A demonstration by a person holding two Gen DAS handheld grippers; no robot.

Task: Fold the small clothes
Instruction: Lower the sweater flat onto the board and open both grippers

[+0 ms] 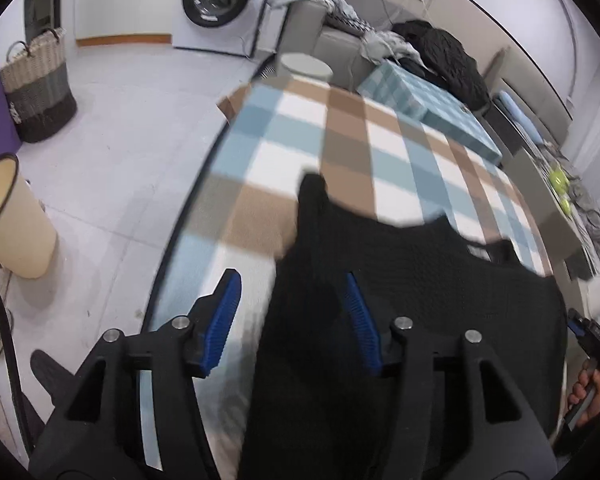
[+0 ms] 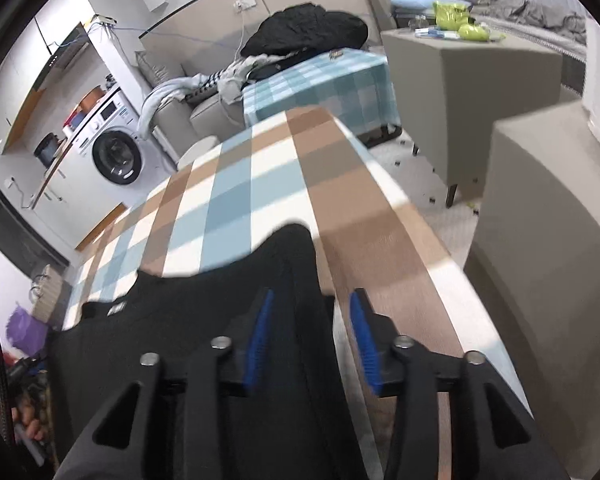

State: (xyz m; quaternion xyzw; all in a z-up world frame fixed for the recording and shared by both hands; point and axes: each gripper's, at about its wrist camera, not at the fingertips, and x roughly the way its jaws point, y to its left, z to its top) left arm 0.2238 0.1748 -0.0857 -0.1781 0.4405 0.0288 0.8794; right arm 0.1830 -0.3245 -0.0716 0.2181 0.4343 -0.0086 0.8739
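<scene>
Both jaws gape over the black vest (image 1: 420, 300), shoulder straps pointing away.

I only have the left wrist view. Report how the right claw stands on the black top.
Observer: The right claw is open; a strap of the black top runs between its fingers, unpinched.
Operator: Give me the table edge on that side.
Observer: The checked table ends just right of that claw.
Operator: Say what sits on the washing machine.
Observer: A white box with a window, likely a microwave, sits on the washing machine.
</scene>
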